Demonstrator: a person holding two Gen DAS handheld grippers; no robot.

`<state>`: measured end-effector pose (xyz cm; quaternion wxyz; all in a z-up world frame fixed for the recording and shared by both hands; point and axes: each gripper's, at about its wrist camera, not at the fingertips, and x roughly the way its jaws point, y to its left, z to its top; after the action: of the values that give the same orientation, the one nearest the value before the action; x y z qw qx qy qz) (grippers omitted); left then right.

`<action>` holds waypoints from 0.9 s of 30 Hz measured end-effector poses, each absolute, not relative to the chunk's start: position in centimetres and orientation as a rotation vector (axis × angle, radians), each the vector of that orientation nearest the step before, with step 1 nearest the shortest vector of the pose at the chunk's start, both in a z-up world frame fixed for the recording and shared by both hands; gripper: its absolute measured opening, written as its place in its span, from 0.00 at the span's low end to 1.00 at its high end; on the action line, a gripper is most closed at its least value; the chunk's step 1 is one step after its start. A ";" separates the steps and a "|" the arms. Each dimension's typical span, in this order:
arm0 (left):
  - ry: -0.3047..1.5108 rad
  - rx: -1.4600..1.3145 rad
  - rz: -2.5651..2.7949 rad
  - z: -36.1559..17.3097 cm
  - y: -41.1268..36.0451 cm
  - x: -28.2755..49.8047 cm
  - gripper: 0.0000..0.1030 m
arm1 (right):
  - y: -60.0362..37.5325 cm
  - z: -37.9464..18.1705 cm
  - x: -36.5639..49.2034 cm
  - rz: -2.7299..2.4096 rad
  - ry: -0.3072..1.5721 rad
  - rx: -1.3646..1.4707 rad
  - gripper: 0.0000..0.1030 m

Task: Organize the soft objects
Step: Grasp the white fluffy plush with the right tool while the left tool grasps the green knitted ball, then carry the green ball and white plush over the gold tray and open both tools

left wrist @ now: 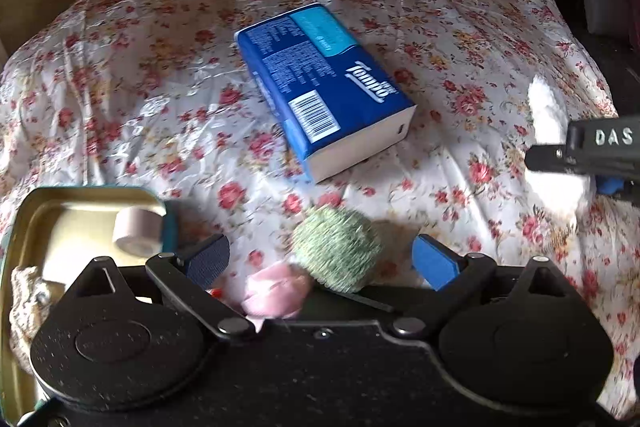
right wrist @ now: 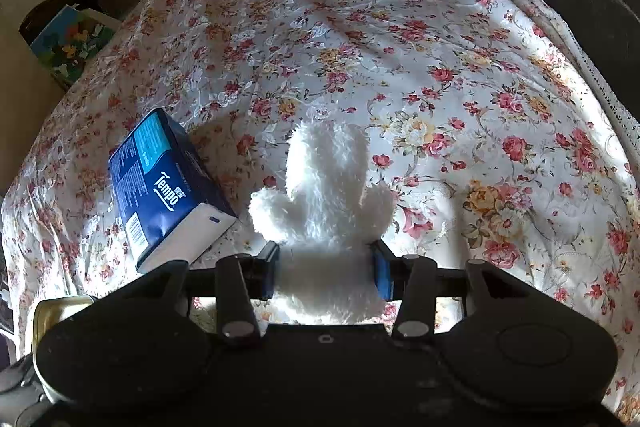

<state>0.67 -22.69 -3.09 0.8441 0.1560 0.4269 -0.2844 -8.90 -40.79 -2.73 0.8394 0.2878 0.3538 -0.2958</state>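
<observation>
A floral bedspread (right wrist: pixel 440 67) covers the bed. A blue tissue pack (left wrist: pixel 324 91) lies at its middle. Right tongs (right wrist: pixel 326 269) clamp a white plush toy (right wrist: pixel 326 187) just right of the pack. At near left, an open tin (left wrist: pixel 44 211) holds a tape roll (left wrist: pixel 138 231). Left tongs (left wrist: pixel 320 263) gape wide around a green pompom (left wrist: pixel 338 247) and pink cloth (left wrist: pixel 272 291).

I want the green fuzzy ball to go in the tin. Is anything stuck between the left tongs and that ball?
Nothing visible. The left tongs are open, and the green fuzzy ball sits in the gap between them, with a pink soft thing touching it underneath. The open tin lies just to the left.
</observation>
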 end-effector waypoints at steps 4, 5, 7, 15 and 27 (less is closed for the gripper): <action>0.914 0.346 -0.596 -4.1 -24.2 1.1 0.92 | -41.2 -2.8 -9.1 -0.635 0.748 0.609 0.44; 0.919 0.354 -0.594 -4.4 -24.5 1.2 0.92 | -41.4 -3.0 -9.1 -0.633 0.750 0.621 0.44; 0.929 0.366 -0.588 -5.0 -25.0 1.4 0.92 | -41.8 -3.3 -9.1 -0.628 0.755 0.643 0.44; 0.985 0.346 -0.549 -6.8 -25.9 2.8 0.91 | -42.1 -4.1 -8.8 -0.612 0.777 0.658 0.44; 0.998 0.296 -0.587 -6.0 -26.1 2.4 0.57 | -42.3 -4.2 -8.8 -0.625 0.771 0.656 0.44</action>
<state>2.39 -26.14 -5.98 0.8268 0.1396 0.4697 -0.2762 -8.85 -42.33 -4.20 0.8281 0.3091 0.3633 -0.2944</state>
